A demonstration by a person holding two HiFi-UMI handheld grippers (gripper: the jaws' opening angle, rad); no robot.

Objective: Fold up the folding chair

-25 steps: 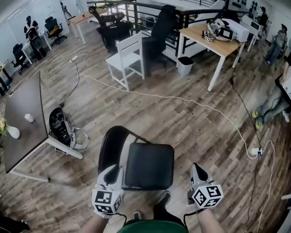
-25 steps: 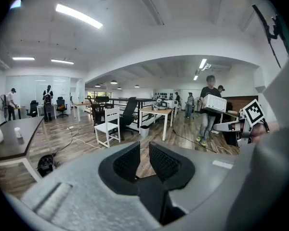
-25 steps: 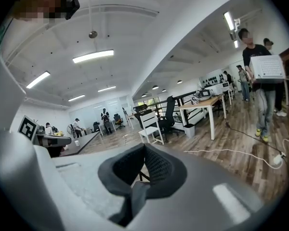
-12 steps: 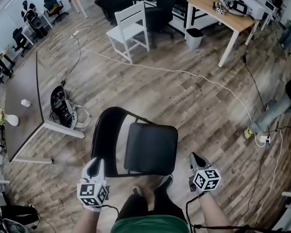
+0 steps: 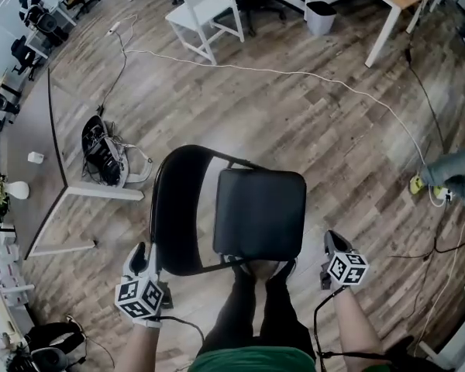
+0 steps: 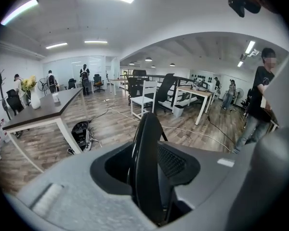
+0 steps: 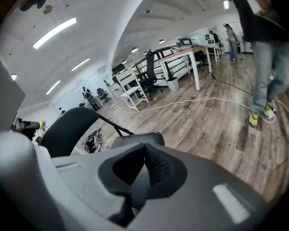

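Observation:
The black folding chair stands unfolded on the wood floor, its backrest [image 5: 178, 208] to the left of its seat [image 5: 260, 211]. My left gripper [image 5: 143, 258] is at the near edge of the backrest. In the left gripper view the backrest [image 6: 147, 124] runs edge-on into the gap of that gripper [image 6: 151, 153]. Its jaws have just been opening and stand apart on either side of the backrest. My right gripper [image 5: 332, 248] hangs to the right of the seat, apart from it. In the right gripper view this gripper [image 7: 144, 148] is shut on nothing, with the seat [image 7: 137, 138] beyond.
My own legs [image 5: 256, 308] stand just behind the seat. A grey table [image 5: 31, 153] with a bag of gear [image 5: 101, 157] under it is at the left. A white cable [image 5: 294, 72] crosses the floor beyond; a white chair [image 5: 205, 2] stands farther back. A person's leg [image 5: 457, 180] is at the right.
Both grippers have come down beside the chair. The left one has reached the backrest's near edge and its jaws have parted. The head view now looks more steeply down.

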